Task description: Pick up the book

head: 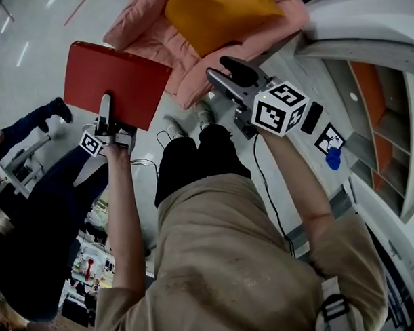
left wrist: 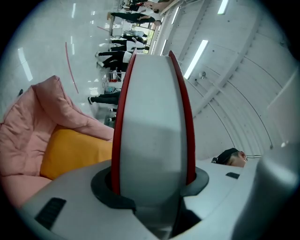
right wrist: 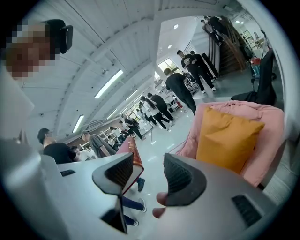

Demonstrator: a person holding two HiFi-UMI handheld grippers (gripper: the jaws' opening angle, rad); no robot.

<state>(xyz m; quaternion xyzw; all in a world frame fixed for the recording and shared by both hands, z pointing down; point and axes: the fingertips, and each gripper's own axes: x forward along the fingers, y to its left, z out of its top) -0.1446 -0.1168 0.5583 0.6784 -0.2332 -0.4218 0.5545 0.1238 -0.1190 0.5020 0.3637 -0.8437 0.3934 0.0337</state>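
Clamping the book [left wrist: 152, 117] by its near edge, the left gripper [head: 105, 111] is pressing on both red covers, with the white page block filling the gap between its jaws. The book is hanging clear of the floor [head: 26, 39] and stretching away to the far left, with nothing but the jaws bearing it.

By that reading, the pick-up itself is looking done. Only keeping it steady, or carrying it on, is remaining.

The right gripper [head: 224, 71] is hovering released, jaws apart and nothing between them. It is sitting right of the book and not touching it.

Farther out, a pink cushion [head: 190, 67] is lying on the floor with an orange pillow [head: 219, 15] on it, just past the book's right corner.
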